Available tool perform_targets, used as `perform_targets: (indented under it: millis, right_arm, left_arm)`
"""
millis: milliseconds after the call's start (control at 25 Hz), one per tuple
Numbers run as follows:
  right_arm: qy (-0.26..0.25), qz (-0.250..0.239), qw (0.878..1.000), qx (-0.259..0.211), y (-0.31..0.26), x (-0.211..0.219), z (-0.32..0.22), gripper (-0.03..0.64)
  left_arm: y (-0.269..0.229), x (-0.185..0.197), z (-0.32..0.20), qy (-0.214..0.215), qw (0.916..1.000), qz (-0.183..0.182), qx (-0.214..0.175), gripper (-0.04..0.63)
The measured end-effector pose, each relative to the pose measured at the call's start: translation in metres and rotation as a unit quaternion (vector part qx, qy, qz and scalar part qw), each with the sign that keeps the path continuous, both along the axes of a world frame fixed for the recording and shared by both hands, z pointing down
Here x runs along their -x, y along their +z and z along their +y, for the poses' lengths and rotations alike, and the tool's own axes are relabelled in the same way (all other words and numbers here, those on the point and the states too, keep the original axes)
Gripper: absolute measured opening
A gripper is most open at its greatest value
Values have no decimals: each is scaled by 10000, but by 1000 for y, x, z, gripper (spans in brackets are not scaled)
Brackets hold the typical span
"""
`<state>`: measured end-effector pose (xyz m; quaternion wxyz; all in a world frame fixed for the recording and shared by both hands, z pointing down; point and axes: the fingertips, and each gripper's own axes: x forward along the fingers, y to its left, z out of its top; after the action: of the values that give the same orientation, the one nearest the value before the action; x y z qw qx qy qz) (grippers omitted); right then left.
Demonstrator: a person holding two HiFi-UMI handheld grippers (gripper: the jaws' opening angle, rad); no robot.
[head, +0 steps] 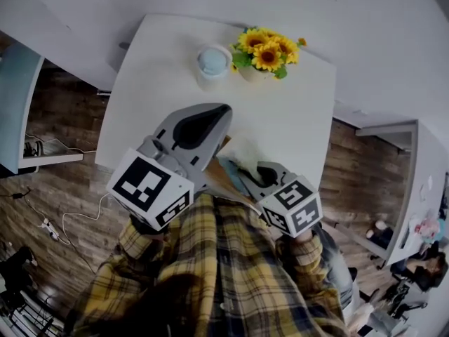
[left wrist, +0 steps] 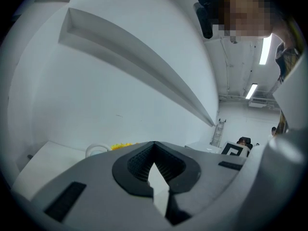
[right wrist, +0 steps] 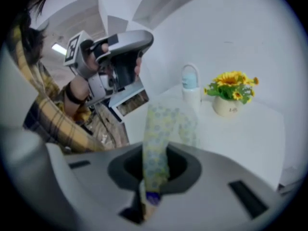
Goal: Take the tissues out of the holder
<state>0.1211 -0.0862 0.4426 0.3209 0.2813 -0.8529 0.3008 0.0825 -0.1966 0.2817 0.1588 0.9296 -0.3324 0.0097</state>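
My right gripper (right wrist: 154, 174) is shut on a tissue pack (right wrist: 161, 134) with a yellow and blue flower print, which stands up out of the jaws above the white table (right wrist: 250, 129). In the right gripper view my left gripper (right wrist: 137, 44) hangs at the upper left with the tissue holder (right wrist: 129, 100), a white box with a wood-print side, under its jaws. In the left gripper view its jaws (left wrist: 155, 172) are nearly together with a thin white edge between the pads. The head view shows both grippers (head: 214, 114) (head: 256, 173) close to the body, holder (head: 219, 177) and pack (head: 235, 168) between them.
A pale mug (head: 212, 62) and a pot of sunflowers (head: 266, 51) stand at the far side of the white table (head: 287, 125). Wooden floor with cables lies to the left. Other desks and seated people are at the right.
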Motion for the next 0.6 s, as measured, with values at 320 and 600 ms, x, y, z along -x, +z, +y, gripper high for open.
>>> perform_targets:
  millis: [320,600]
  right_arm:
    - [798,-427,9946,-512,-40,-29,-21,52]
    - [1331,-776,9835,-952,-71,-49,-35,52]
  left_arm:
    - [-8,-27,5,383,9992,19,-132,14]
    - [-14,-48,6,641,9976,28,-245,14]
